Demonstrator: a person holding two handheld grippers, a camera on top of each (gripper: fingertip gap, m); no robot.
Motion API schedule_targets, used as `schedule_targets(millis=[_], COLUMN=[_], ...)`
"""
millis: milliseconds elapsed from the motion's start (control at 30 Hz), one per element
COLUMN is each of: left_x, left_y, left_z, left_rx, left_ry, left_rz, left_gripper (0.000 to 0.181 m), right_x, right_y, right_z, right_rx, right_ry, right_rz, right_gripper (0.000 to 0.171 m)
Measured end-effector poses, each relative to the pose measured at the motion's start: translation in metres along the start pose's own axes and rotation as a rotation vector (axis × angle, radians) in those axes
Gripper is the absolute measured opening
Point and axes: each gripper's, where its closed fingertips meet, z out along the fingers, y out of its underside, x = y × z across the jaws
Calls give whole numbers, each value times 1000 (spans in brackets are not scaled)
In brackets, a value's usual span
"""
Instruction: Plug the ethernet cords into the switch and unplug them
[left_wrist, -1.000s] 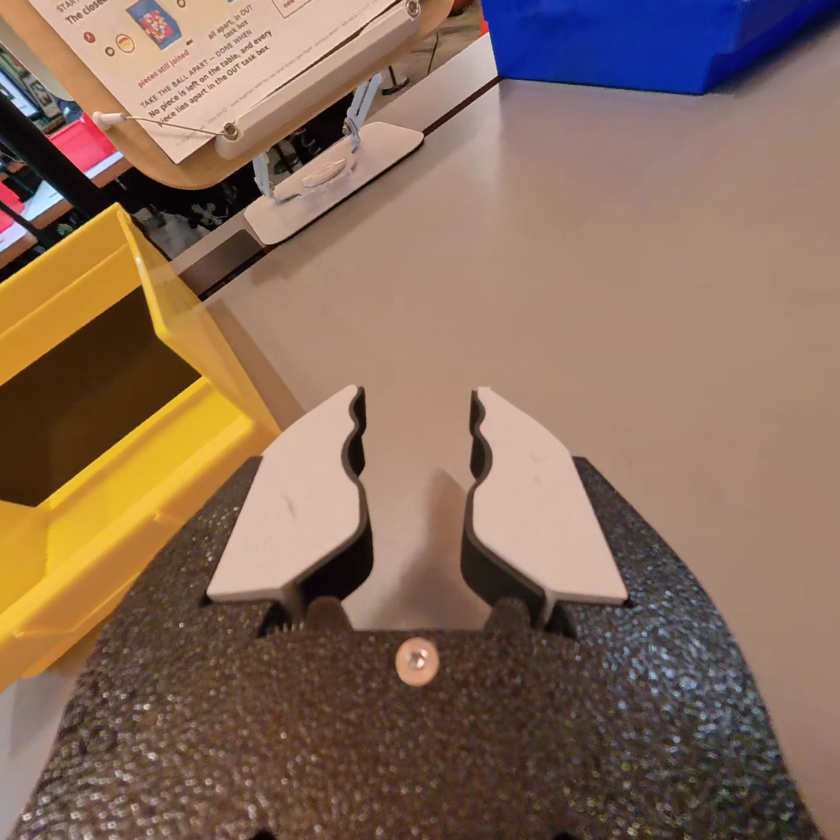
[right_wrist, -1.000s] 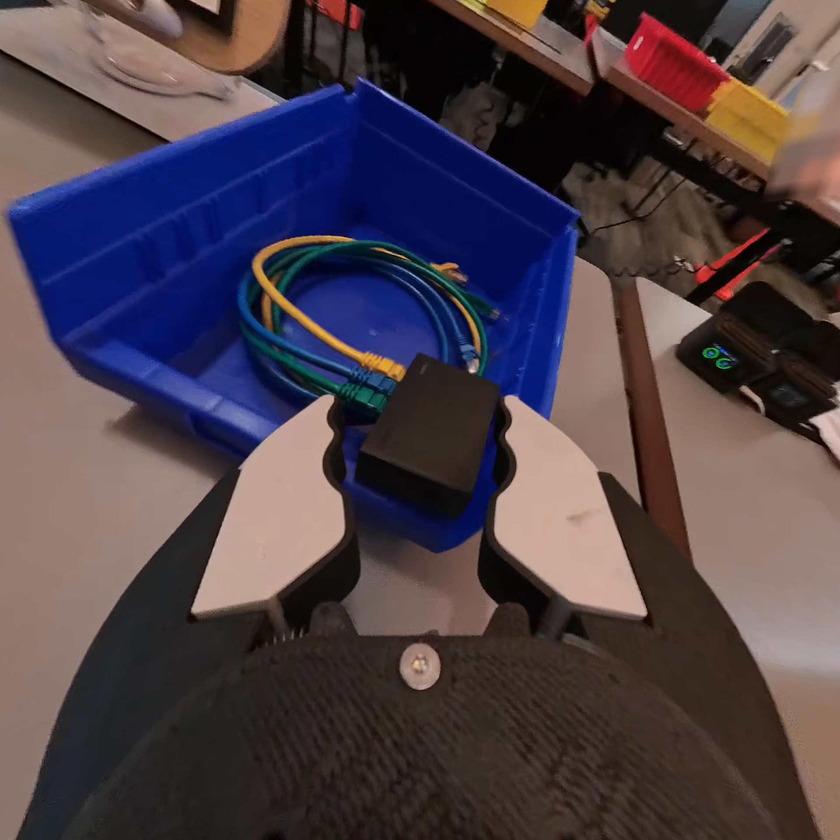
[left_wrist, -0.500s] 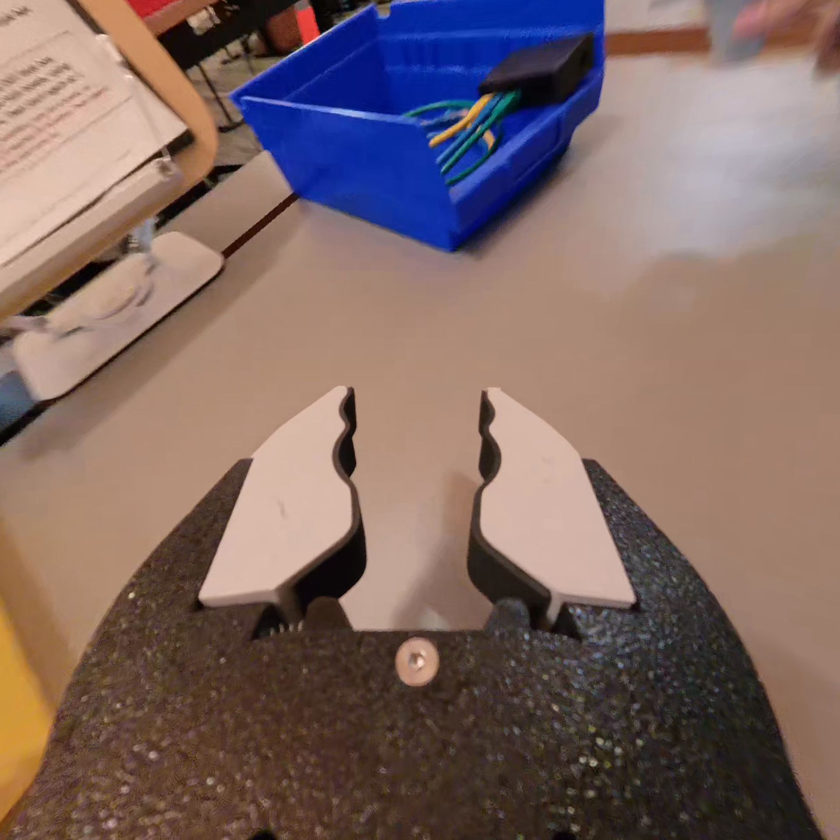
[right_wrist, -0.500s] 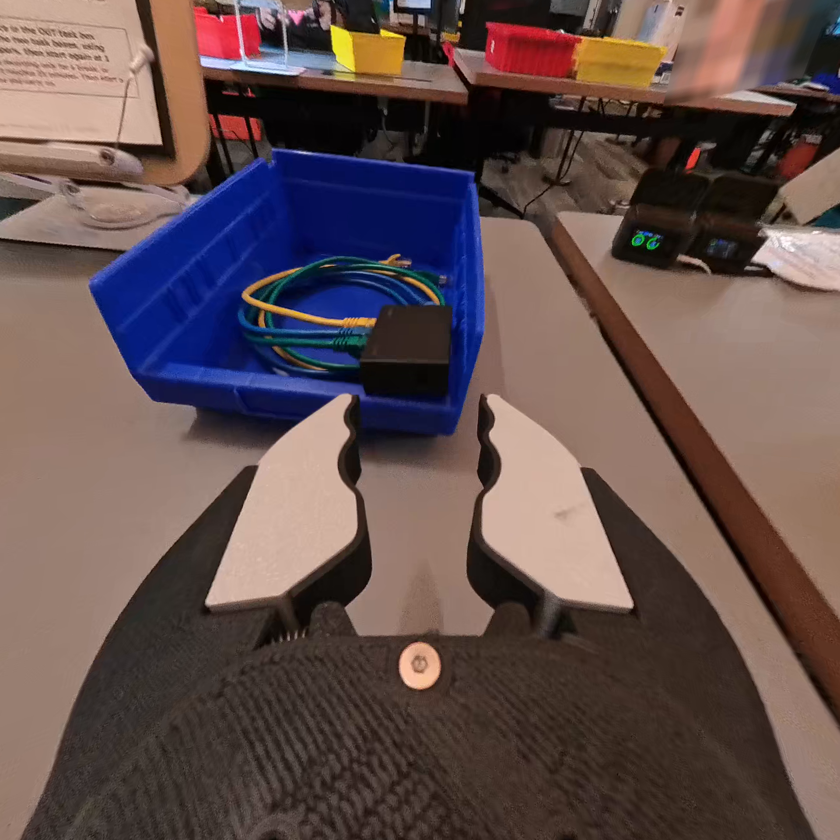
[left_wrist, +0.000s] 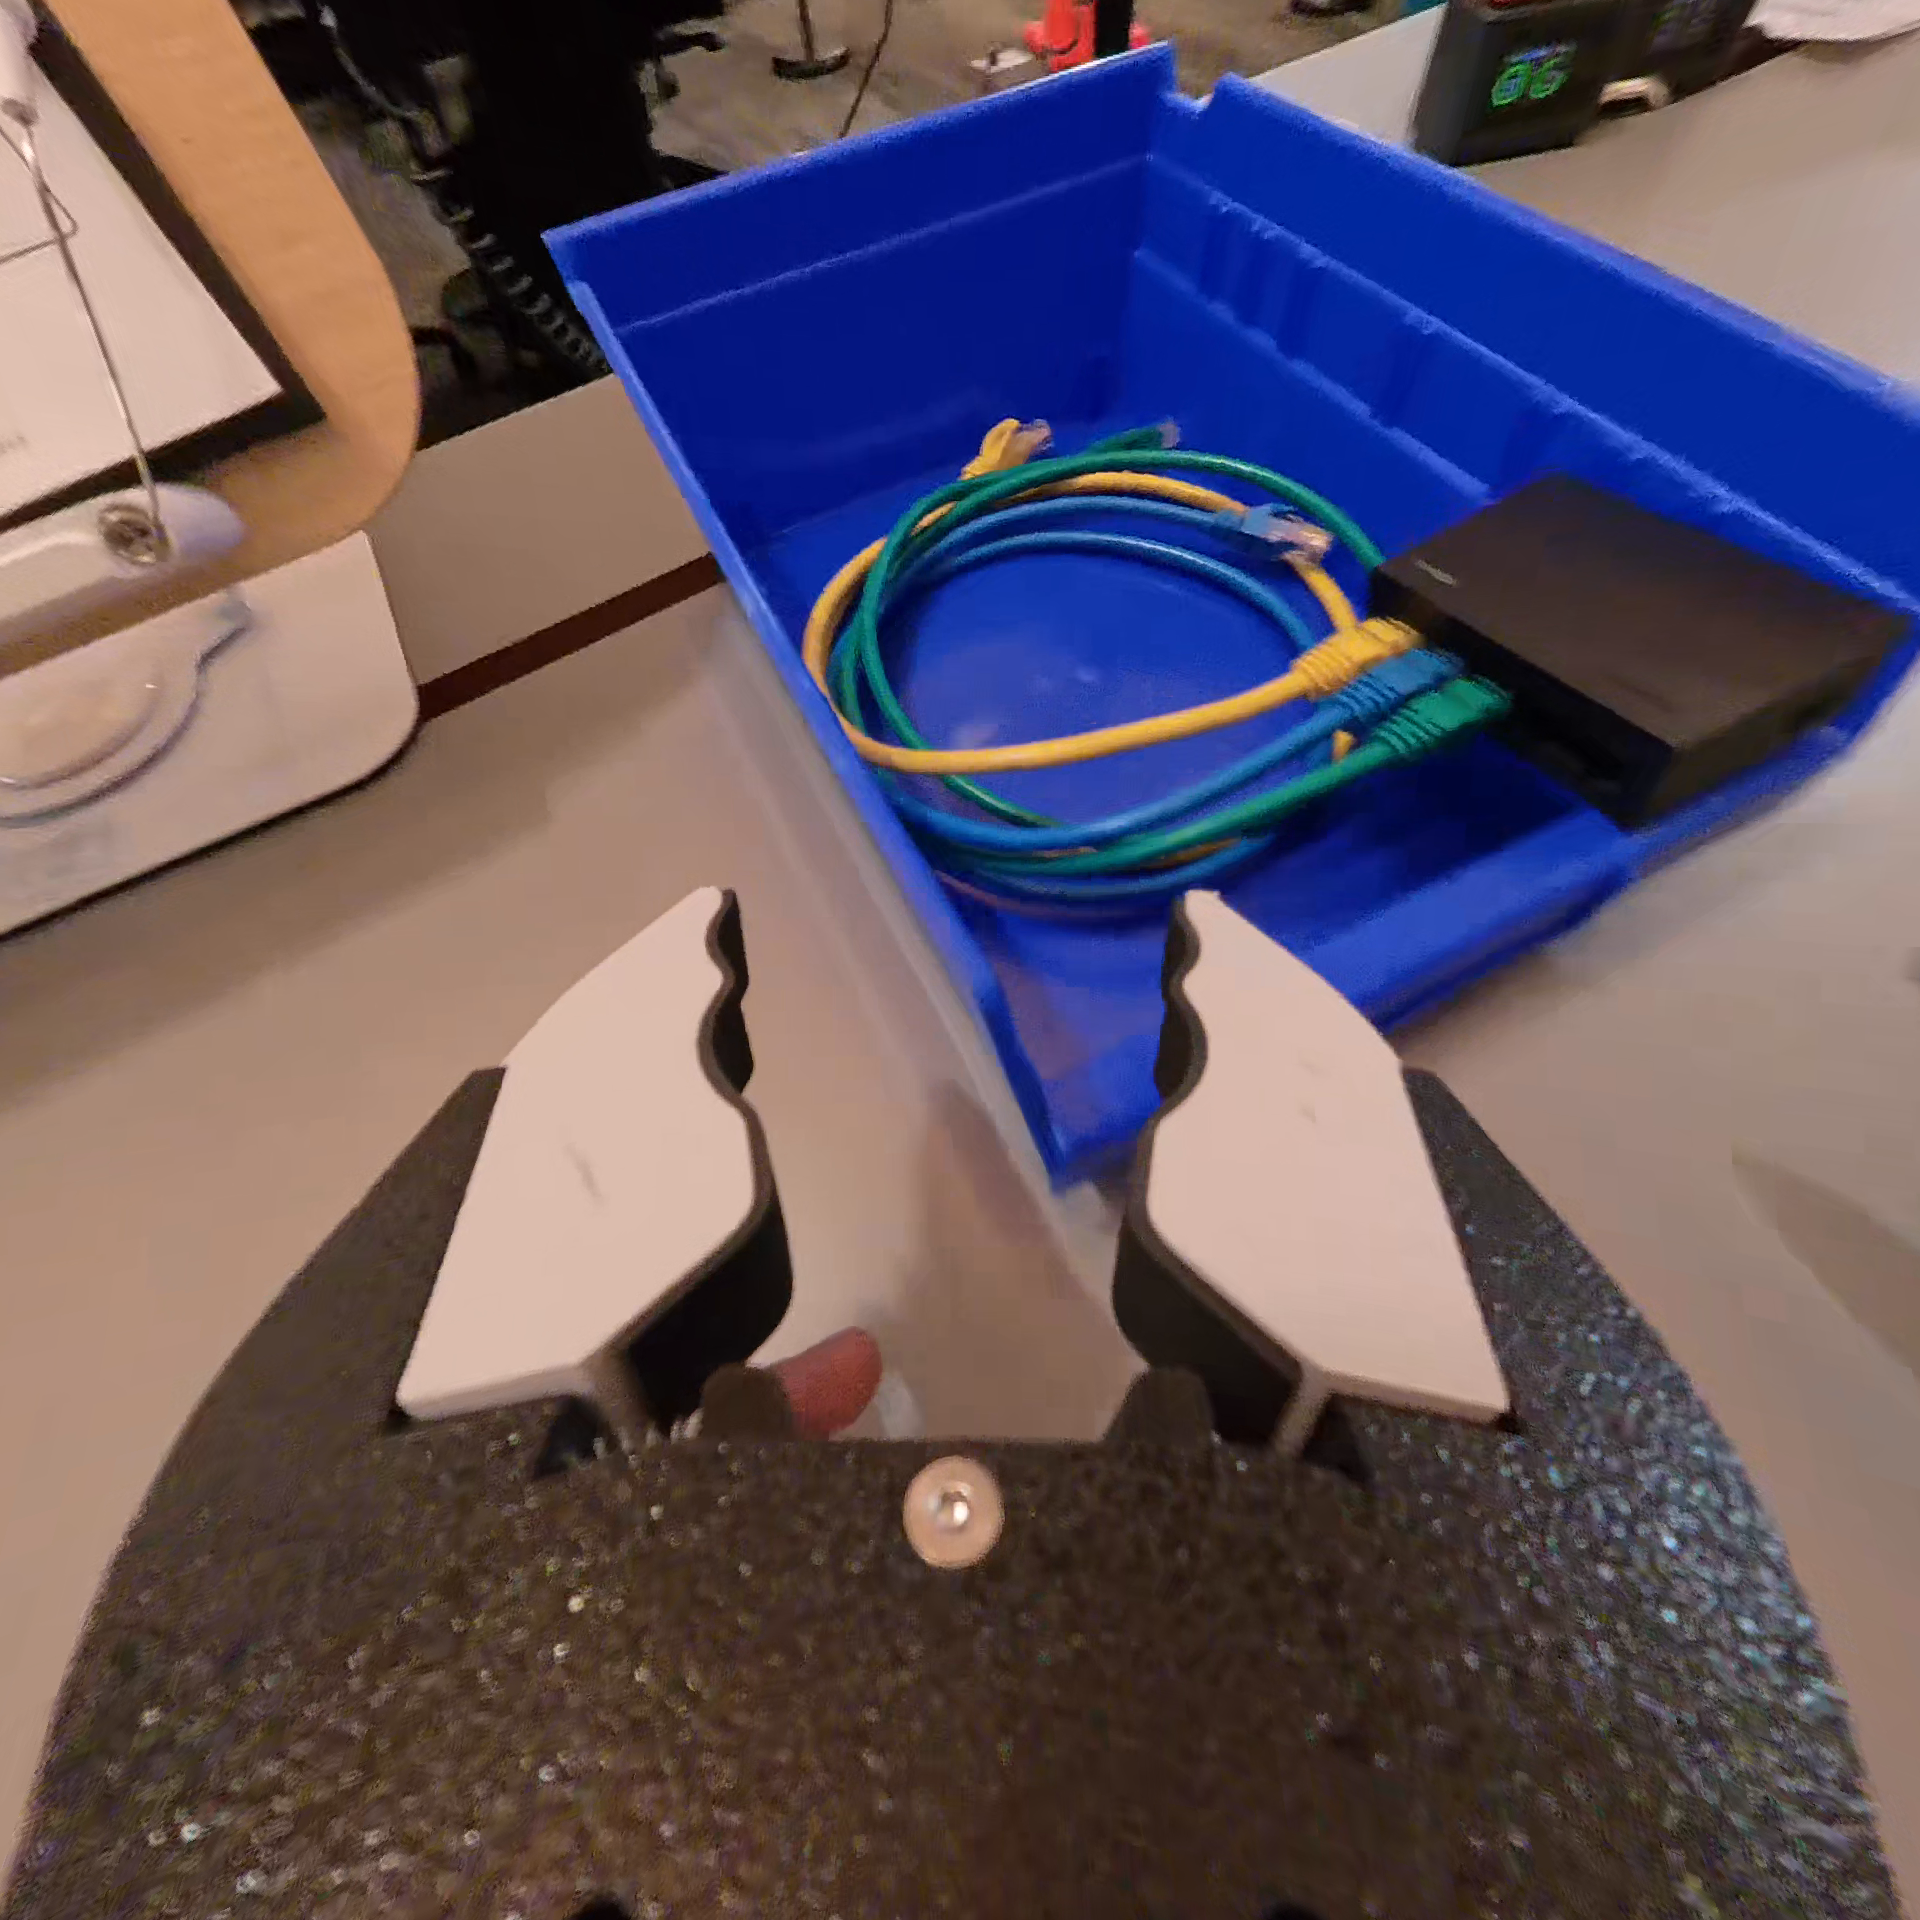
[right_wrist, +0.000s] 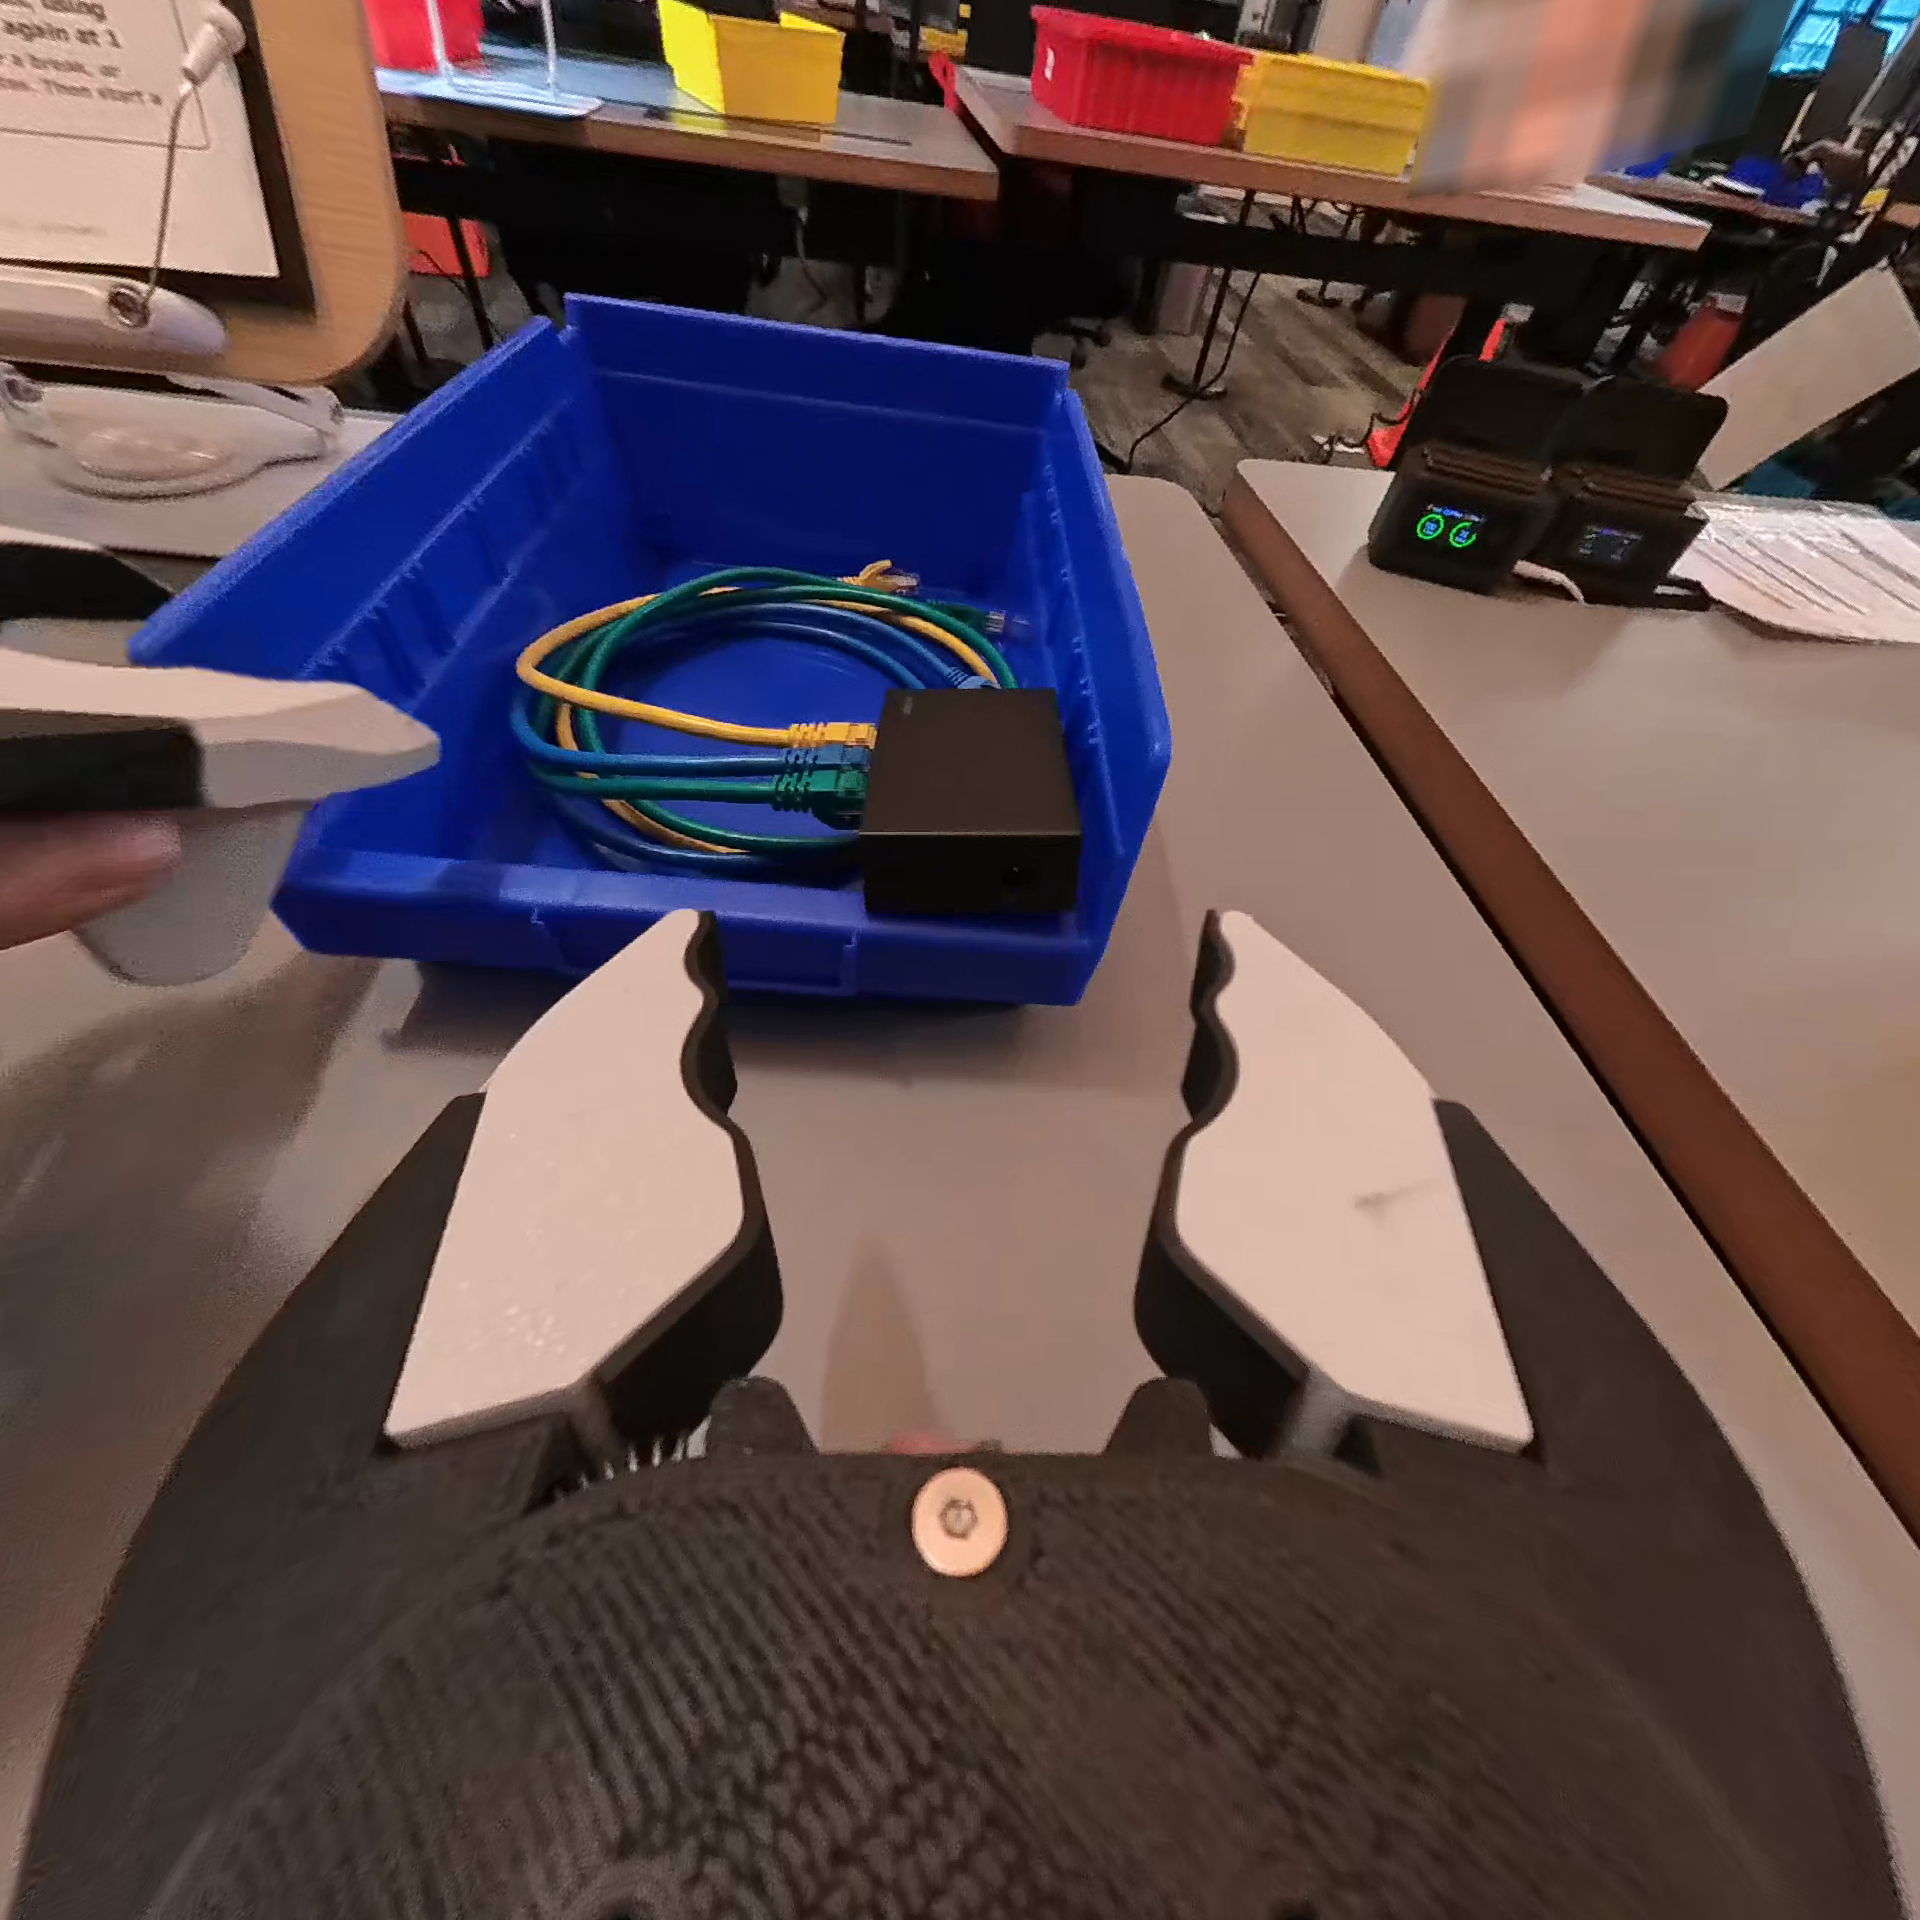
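Note:
A black switch (left_wrist: 1642, 634) lies in a blue bin (left_wrist: 935, 301) with yellow (left_wrist: 1340, 655), blue (left_wrist: 1392, 681) and green cords (left_wrist: 1439, 717) plugged into its side, their coils loose on the bin floor. The switch (right_wrist: 966, 795) and the bin (right_wrist: 831, 416) also show in the right wrist view. My left gripper (left_wrist: 951, 925) is open and empty, at the bin's near left corner; it also shows in the right wrist view (right_wrist: 312, 743). My right gripper (right_wrist: 956, 935) is open and empty, just in front of the bin's front wall.
A clipboard on a white stand (left_wrist: 187, 675) is left of the bin. A second table with two black devices (right_wrist: 1538, 499) and papers stands to the right across a gap. Red and yellow bins (right_wrist: 1236, 94) sit on far tables. The right tips stand about 8 cm off the black switch (left_wrist: 1642, 634). Look for it in the right wrist view (right_wrist: 944, 779) too.
My left gripper swung right and forward to the blue bin and opened wider. My right gripper pulled back from over the switch and opened wider.

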Motion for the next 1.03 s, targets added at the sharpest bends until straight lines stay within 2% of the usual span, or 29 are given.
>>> schedule_targets(millis=[100, 133, 167, 233, 267, 400, 500, 633, 800, 900, 1033], left_x=[-12, -11, -10, -13, -21, -51, -71, -101, -135, -160, -209], left_y=[7, 11, 11, 10, 11, 18, 32, 64, 122, 162, 214], left_z=[20, 23, 24, 20, 19, 9, -14, -67, -164, -230, -315], left_rx=[-76, -101, -102, -74, -65, -30, -4, 2, -17, -63, -137], left_ry=[-48, -11, 24, 70, 41, 22, 51, 91, 212, 247, 200], left_rz=[54, 58, 48, 63, 83, 87, 96, 124, 152, 168, 71], left_gripper=[68, 74, 70, 27, 18, 9, 7, 7, 6, 6, 3], right_x=[5, 7, 9, 12, 13, 16, 18, 10, -36, -79, -179], right_y=[2, 2, 2, 3, 3, -2, -11, -32, -60, -79, -82], right_z=[1, 1, 1, 1, 0, -3, -10, -21, -35, -46, -56], right_rx=[-8, -9, -10, -12, -14, 3, 34, 101, 158, 203, 200], right_ry=[21, 25, 32, 38, 40, 41, 33, -4, -138, -230, -476], right_rz=[9, 6, 4, 13, 14, 17, 36, 41, -12, -23, -46], right_gripper=[90, 90, 89, 89, 89, 88, 87, 83, 84, 83, 82])
